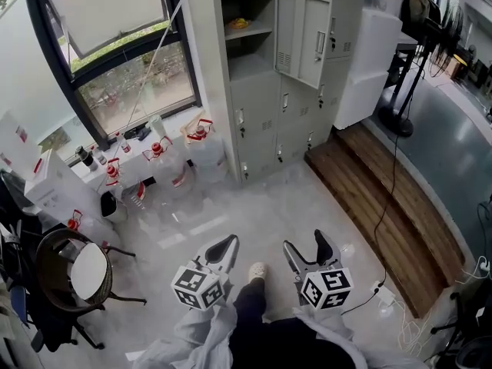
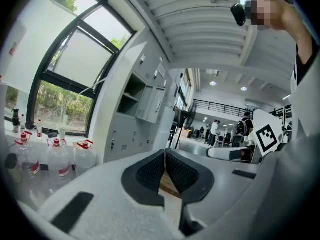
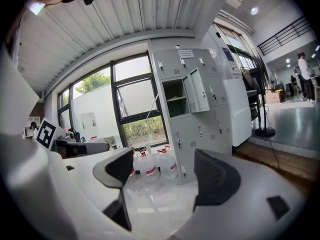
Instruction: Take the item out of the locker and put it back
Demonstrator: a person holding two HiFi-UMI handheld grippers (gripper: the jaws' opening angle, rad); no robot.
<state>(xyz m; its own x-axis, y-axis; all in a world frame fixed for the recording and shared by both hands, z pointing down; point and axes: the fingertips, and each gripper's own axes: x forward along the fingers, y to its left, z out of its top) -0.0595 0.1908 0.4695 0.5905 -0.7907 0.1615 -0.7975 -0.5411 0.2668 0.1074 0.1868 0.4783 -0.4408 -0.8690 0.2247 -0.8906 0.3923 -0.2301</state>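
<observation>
The two grippers are closest, held low over the pale floor (image 1: 246,202). The left gripper (image 1: 228,243) has its jaws pressed together at the tips, with nothing in them. The right gripper (image 1: 307,246) has its jaws wide apart, and it is empty too. A white shoe (image 1: 257,270) pokes out between them.

Ahead stands a tall grey locker (image 1: 261,98). One small door (image 1: 304,37) up high hangs open. Inside that open box, on the upper shelf, lies the item (image 1: 238,24). It is small and yellow, and too far off to tell what it is. Both grippers are well apart from it.

Big clear water bottles (image 1: 201,141) with red caps stand under the window (image 1: 131,75), just left of the locker. A brown wooden step (image 1: 377,206) lies on the locker's right.
</observation>
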